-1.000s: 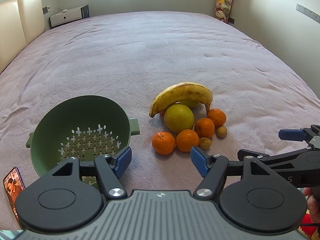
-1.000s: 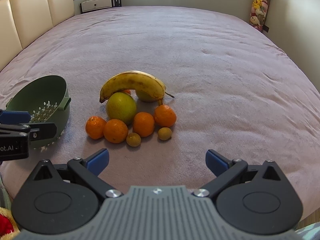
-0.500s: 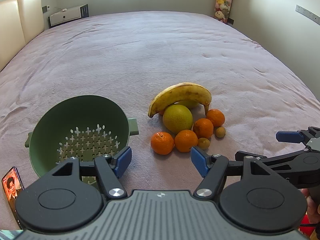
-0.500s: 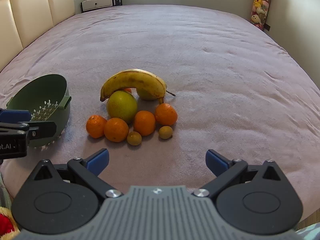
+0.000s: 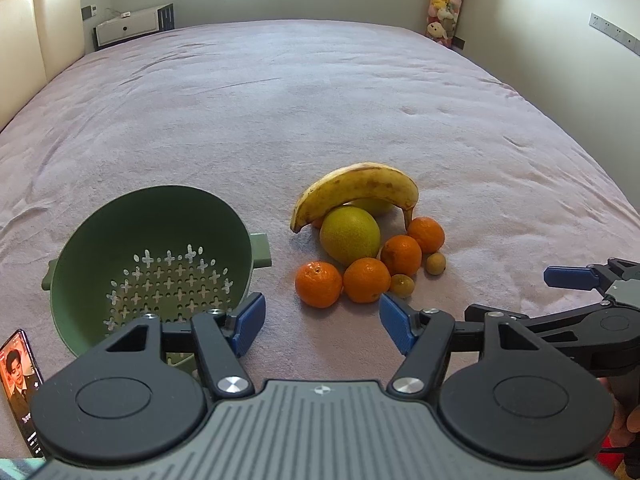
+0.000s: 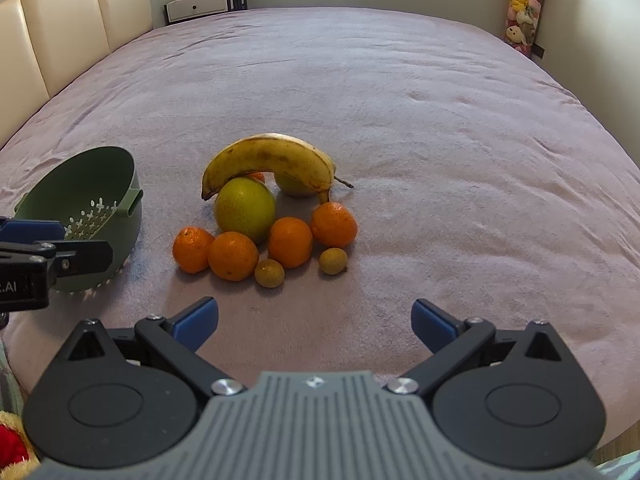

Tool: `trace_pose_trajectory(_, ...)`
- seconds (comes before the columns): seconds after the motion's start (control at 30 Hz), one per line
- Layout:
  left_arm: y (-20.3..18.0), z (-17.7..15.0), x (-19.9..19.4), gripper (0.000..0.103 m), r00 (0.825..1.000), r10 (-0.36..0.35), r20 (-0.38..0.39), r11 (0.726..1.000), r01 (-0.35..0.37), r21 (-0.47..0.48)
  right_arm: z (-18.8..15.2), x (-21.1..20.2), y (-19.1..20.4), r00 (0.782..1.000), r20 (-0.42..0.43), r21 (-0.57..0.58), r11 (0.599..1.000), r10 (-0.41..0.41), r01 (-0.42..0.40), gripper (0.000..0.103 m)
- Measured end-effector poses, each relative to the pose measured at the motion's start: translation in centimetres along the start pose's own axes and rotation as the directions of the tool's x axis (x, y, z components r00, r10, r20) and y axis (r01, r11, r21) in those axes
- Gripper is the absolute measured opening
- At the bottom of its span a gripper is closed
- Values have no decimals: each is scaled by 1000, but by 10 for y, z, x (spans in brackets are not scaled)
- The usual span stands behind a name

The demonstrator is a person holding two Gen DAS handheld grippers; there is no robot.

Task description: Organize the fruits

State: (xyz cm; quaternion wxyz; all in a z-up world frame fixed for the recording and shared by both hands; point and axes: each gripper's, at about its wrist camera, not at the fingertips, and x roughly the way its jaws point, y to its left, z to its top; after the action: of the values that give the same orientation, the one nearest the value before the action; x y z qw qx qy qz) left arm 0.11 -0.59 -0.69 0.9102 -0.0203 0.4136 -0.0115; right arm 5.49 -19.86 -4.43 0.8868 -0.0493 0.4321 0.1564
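Observation:
A pile of fruit lies on the purple bed cover: a banana [image 5: 356, 188] [image 6: 272, 156] over a large green-yellow citrus [image 5: 349, 235] [image 6: 245, 209], several oranges [image 5: 319, 284] [image 6: 233, 256] and two small brownish fruits [image 6: 269, 273]. An empty green colander [image 5: 152, 256] [image 6: 80, 208] sits left of the pile, tipped toward me. My left gripper [image 5: 322, 320] is open and empty, just short of the pile and colander. My right gripper [image 6: 314, 316] is open and empty, in front of the pile.
A phone [image 5: 20, 384] with a lit screen lies at the near left bed edge. A padded headboard [image 6: 60, 32] runs along the left. A white unit [image 5: 132, 26] and hanging plush toys [image 5: 444, 0] stand at the far wall.
Both grippers have drawn back slightly, so the fruit and colander appear a little farther off. Jaws stay open.

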Motion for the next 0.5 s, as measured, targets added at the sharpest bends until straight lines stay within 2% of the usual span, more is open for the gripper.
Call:
trace_pose_trajectory(0.07, -1, 0, 2, 69, 1000, -19, -4, 1000, 19, 8, 0, 0, -2, 1000, 6, 2, 1000, 7, -7, 96)
trace_pose_trajectory(0.13, -4, 0, 4, 52, 999, -47, -7, 999, 47, 17, 1, 2, -4, 1000, 13, -4, 1000, 14, -14, 87)
trace_pose_trajectory(0.23, -11, -1, 11, 39, 997, -77, -11, 996, 77, 51, 2, 7, -7, 1000, 13, -18, 1000, 13, -13, 79)
trace_pose_trajectory(0.27, -14, -2, 14, 38, 997, -82, -13, 995, 82, 63, 2, 9, -9, 1000, 15, -22, 1000, 17, -17, 71)
trace_pose_trajectory(0.33, -18, -1, 18, 35, 992, -120, -32, 991, 122, 48, 2, 13, -11, 999, 16, -28, 999, 29, -29, 62)
trace_pose_trajectory(0.5, -25, 1, 38, 34, 982, -173, -81, 984, 176, 29, 3, 26, -14, 998, 11, -35, 997, 67, -67, 50)
